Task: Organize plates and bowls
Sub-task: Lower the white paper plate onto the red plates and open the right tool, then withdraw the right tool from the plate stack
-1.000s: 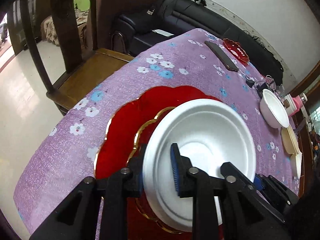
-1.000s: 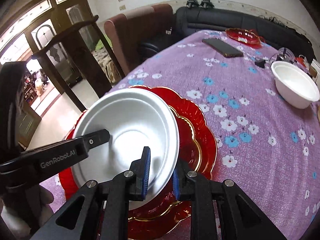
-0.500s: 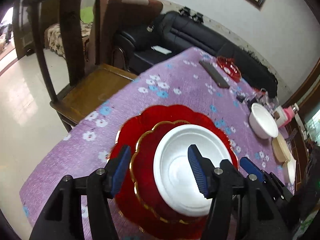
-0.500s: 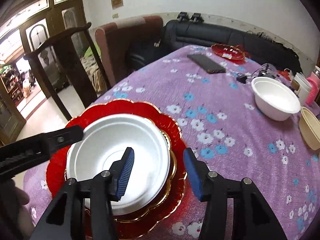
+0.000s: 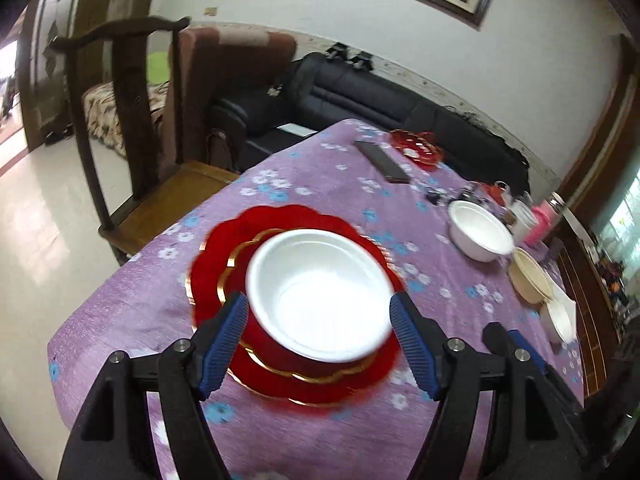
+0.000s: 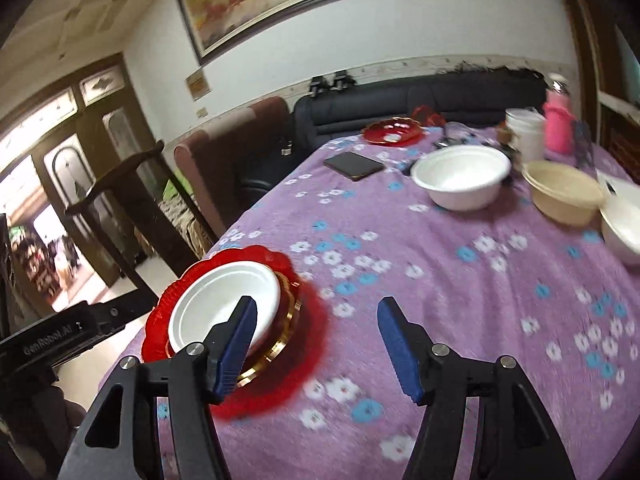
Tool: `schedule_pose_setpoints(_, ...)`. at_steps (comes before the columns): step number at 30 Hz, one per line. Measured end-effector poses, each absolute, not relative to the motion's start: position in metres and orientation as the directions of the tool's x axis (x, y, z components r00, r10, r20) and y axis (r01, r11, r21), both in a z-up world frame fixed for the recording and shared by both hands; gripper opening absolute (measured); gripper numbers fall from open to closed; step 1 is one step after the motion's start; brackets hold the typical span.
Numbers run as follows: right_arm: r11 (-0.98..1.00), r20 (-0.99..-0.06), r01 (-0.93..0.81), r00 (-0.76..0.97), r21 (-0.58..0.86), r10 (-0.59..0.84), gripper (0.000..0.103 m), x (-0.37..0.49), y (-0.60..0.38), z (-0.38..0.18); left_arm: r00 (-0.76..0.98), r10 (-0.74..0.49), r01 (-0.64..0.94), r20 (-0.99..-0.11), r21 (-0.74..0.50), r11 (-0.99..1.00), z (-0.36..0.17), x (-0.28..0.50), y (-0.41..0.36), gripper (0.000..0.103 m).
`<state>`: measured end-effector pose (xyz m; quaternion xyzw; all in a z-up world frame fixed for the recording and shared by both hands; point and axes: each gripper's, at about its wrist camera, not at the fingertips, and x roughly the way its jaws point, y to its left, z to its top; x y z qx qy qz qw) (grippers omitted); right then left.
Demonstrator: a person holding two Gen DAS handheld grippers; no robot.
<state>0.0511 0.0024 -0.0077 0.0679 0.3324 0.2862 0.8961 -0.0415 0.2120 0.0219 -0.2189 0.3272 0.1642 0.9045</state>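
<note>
- A white foam bowl (image 5: 320, 294) sits in a small red scalloped plate with a gold rim (image 5: 236, 276), itself stacked on a large red scalloped plate with a gold rim (image 5: 288, 216), near the corner of a worktop covered in a purple cloth printed with white and blue flowers (image 5: 340, 168).
- The left gripper (image 5: 318, 340) hovers above the stack; its jaws have just been opening and stand apart, the blue pads (image 5: 224, 338) on either side of the bowl in the view but clear of it.
- The right gripper (image 6: 314, 346) hangs over bare cloth just right of the stack; its jaws have also just been opening, with nothing between them.
- Farther along the worktop stand a 2nd white foam bowl (image 6: 460, 178), a beige bowl (image 6: 564, 194) beside it, and a 3rd white bowl (image 6: 622, 224) at the right edge.
- A black phone (image 6: 354, 165) lies flat near a red glass dish (image 6: 394, 131) at the far end; a pink bottle (image 6: 558, 128) and a stack of white cups (image 6: 526, 136) stand by the far right corner.
- A dark wooden chair (image 5: 132, 128) stands against the worktop's left side, with a black leather sofa (image 5: 360, 96) behind.
</note>
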Motion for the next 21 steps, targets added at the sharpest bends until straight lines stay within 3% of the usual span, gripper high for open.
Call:
schedule_pose_setpoints(11,0.805,-0.487,-0.434,0.643,0.405,0.591,0.07,0.04,-0.057,-0.01,0.764,0.124,-0.341,-0.633,-0.233,0.911,0.056,-0.045,0.138,0.074)
schedule_pose_setpoints(21,0.826,-0.432,-0.422,0.709,0.373,0.558,0.073,0.032,-0.101,0.004,0.76,0.104,-0.25,-0.641,-0.14,0.958,0.056,-0.027,0.08,0.077)
